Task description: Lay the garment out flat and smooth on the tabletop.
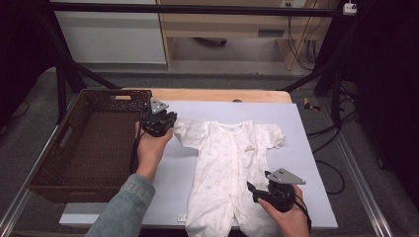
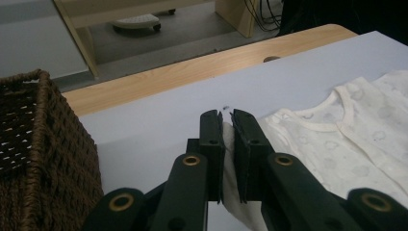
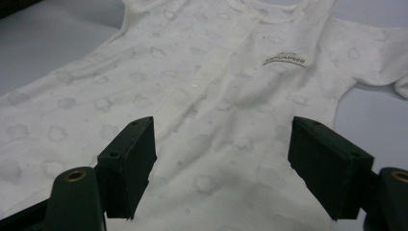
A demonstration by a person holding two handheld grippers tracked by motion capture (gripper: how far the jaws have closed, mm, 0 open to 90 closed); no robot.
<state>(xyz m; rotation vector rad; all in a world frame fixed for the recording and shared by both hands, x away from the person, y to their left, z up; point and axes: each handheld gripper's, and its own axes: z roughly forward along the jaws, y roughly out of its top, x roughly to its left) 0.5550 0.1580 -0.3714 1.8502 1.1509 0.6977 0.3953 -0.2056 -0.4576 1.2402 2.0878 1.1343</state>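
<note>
Our left gripper (image 2: 229,120) pinches 1 sleeve of the cream, cloud-printed cotton baby romper (image 1: 228,168), spread flat on the pale blue mat (image 1: 306,148) beside the brown wicker basket (image 1: 94,143). Our right gripper (image 3: 221,163) hovers above its body, jaws wide apart.

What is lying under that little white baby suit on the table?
The baby suit lies spread flat on a pale blue mat, which covers a wooden table. Whatever might sit beneath the cloth itself is covered. One sleeve is pinched in the left gripper.
</note>
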